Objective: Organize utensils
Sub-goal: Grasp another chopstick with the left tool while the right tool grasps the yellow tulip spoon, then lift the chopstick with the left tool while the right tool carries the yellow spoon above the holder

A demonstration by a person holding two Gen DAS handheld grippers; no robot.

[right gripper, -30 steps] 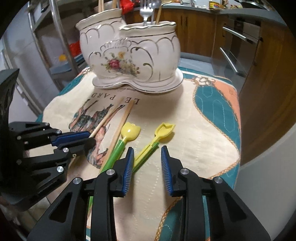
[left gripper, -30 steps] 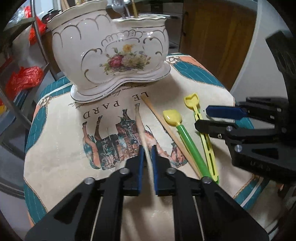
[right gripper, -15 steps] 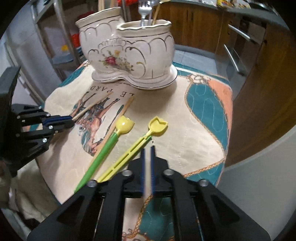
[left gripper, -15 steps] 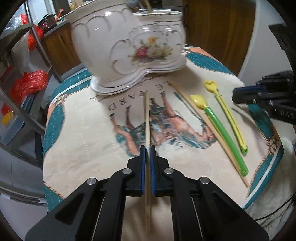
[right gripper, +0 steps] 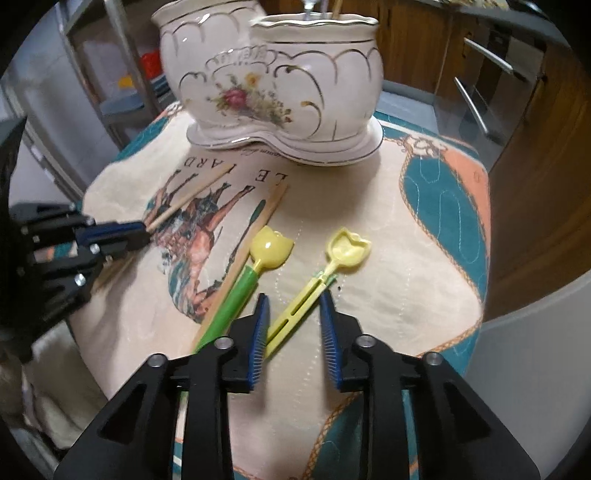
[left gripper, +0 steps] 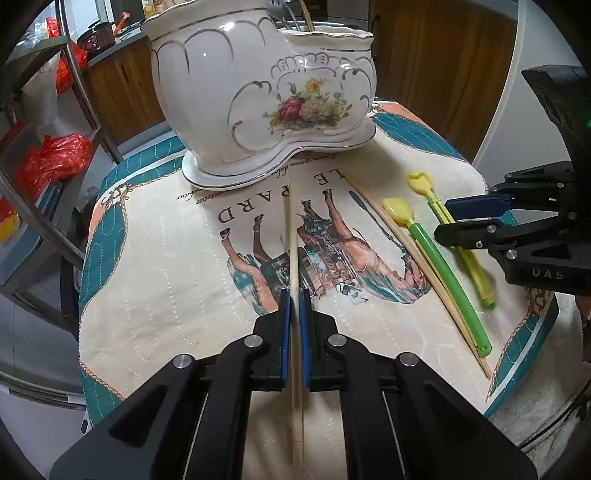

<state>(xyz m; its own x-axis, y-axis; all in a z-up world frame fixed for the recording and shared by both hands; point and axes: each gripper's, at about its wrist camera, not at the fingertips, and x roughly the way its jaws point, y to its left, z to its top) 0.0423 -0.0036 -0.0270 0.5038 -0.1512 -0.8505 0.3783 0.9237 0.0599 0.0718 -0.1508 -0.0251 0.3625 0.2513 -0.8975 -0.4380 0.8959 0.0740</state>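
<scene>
My left gripper (left gripper: 294,295) is shut on a wooden chopstick (left gripper: 293,229), whose tip points at the white floral ceramic holder (left gripper: 258,92). In the right wrist view that left gripper (right gripper: 144,234) sits at the left with the same chopstick (right gripper: 192,194). My right gripper (right gripper: 294,299) has its jaws opening, one on each side of the handle of the yellow utensil (right gripper: 347,251), and the pads do not press on it. A green-handled utensil (right gripper: 236,295) and a second chopstick (right gripper: 255,236) lie just to its left on the cloth.
A printed cloth (left gripper: 147,258) covers the small round table, and its edges are close on all sides. The holder (right gripper: 277,81) at the back has utensils (left gripper: 288,18) in it. A metal rack with red bags (left gripper: 55,158) stands on the left, wooden cabinets (right gripper: 535,147) on the right.
My left gripper closed on the chopstick and swung it to point at the holder. My right gripper shut beside the yellow utensil, then opened around its handle.
</scene>
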